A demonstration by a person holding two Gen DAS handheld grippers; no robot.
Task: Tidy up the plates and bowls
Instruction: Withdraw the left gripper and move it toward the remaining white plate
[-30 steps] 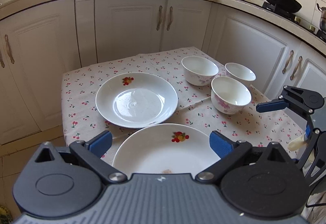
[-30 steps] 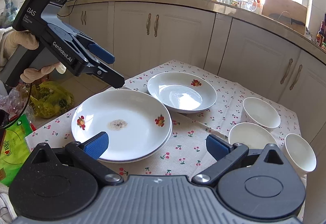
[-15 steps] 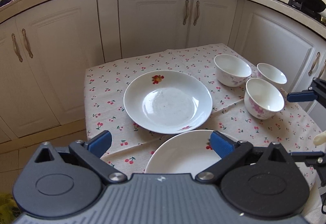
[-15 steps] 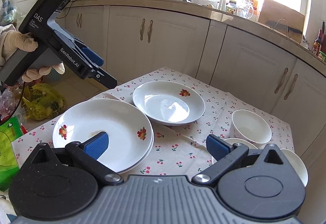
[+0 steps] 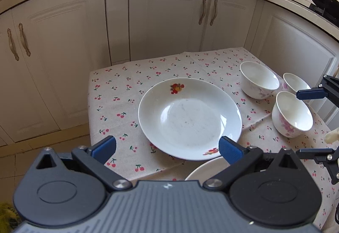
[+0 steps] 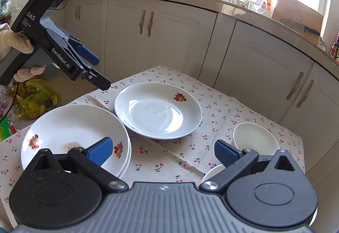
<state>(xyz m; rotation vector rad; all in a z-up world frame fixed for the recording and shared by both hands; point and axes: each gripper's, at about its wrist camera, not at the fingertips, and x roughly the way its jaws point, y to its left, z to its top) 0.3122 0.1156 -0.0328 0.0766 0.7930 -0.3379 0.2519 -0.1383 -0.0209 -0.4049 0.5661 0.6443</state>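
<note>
A white deep plate with a fruit print (image 5: 188, 118) lies mid-table; it also shows in the right wrist view (image 6: 157, 111). A stack of two plates (image 6: 74, 137) lies at the table's near left, its rim just showing in the left wrist view (image 5: 203, 169). Three white bowls (image 5: 259, 80) (image 5: 292, 114) (image 5: 296, 83) stand at the right. My left gripper (image 5: 167, 148) is open and empty, above the table's corner just short of the deep plate. My right gripper (image 6: 163, 151) is open and empty, above the cloth between plates and bowls.
The small table has a cherry-print cloth (image 5: 127, 93) and stands close to white kitchen cabinets (image 5: 169, 19). A yellow bag (image 6: 36, 97) lies on the floor left of the table. The worktop behind holds bottles and a wok (image 5: 322, 0).
My left gripper has drawn back and to the left, so the stacked plates have nearly left its view. My right gripper has lifted and pulled back a little. Both stay open.
</note>
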